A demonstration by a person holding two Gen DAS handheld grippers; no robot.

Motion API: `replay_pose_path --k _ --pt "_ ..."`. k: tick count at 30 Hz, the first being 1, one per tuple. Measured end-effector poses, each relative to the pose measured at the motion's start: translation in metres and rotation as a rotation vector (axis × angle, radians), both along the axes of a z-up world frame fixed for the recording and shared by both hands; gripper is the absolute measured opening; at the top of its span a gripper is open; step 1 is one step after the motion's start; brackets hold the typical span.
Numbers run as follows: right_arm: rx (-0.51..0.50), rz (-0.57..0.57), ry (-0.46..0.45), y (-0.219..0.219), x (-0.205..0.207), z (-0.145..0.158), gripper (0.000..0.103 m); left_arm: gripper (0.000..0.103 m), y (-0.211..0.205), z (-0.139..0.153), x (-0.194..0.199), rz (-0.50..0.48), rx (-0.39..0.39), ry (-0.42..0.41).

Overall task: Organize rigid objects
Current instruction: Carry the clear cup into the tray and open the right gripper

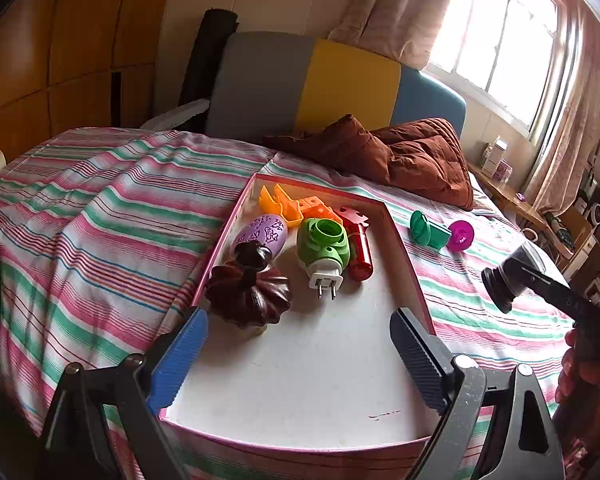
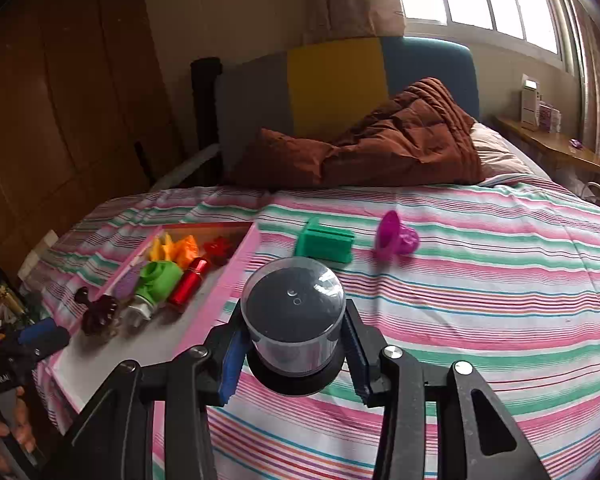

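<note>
Clear-domed black canister point(image 2: 294, 320), round black base, clamped in right gripper point(image 2: 294, 354)

pink-rimmed white tray point(image 1: 410, 264), pink-green-white striped sheet point(image 1: 100, 216), brown quilt point(image 2: 380, 148), green block point(image 2: 326, 242), magenta piece point(image 2: 394, 238), red tube point(image 1: 360, 252).

On the striped bedsheet point(image 1: 100, 216), a shallow pink-rimmed cardboard tray point(image 1: 410, 256). In the tray's far end, yellow and orange plastic pieces point(image 1: 290, 206); nearer, side by side from left to right, a purple patterned egg-shaped toy point(image 1: 262, 234), a green plug-in device with white prongs point(image 1: 324, 252) and a red metallic cylinder point(image 1: 360, 250). Before the egg-shaped toy, a dark brown ridged ornament point(image 1: 248, 294). Right of the tray, on the sheet, a green plastic block point(image 2: 326, 242), with a magenta plastic funnel point(image 2: 394, 238) just to its right. Behind all these, against the headboard, a crumpled brown quilt point(image 2: 380, 148).
</note>
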State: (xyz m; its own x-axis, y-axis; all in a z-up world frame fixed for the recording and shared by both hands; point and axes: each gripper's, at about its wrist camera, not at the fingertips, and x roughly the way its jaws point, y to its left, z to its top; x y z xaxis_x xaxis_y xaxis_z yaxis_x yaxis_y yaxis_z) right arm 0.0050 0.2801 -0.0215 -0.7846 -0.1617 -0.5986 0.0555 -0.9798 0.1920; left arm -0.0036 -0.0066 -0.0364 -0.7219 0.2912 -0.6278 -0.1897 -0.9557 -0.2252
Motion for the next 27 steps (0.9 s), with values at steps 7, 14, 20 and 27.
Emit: replay_pose_path --k 7,14,20,27 --pt "-0.051 0.163 -0.024 -0.061 -0.008 0.012 0.044 0.099 -0.014 0.007 0.003 0.062 0.001 0.032" --pt "0.038 0.328 -0.095 -0.128 -0.019 -0.001 0.044 0.102 -0.039 0.014 0.003 0.165 0.021 0.047" --pt "0.069 0.353 -0.167 -0.157 -0.029 -0.024 0.044 0.103 -0.06 0.014 0.001 0.237 0.061 0.026" --pt "0.177 0.362 -0.161 -0.181 -0.035 -0.037 0.044 0.103 -0.07 0.014 0.002 0.283 0.077 0.029"
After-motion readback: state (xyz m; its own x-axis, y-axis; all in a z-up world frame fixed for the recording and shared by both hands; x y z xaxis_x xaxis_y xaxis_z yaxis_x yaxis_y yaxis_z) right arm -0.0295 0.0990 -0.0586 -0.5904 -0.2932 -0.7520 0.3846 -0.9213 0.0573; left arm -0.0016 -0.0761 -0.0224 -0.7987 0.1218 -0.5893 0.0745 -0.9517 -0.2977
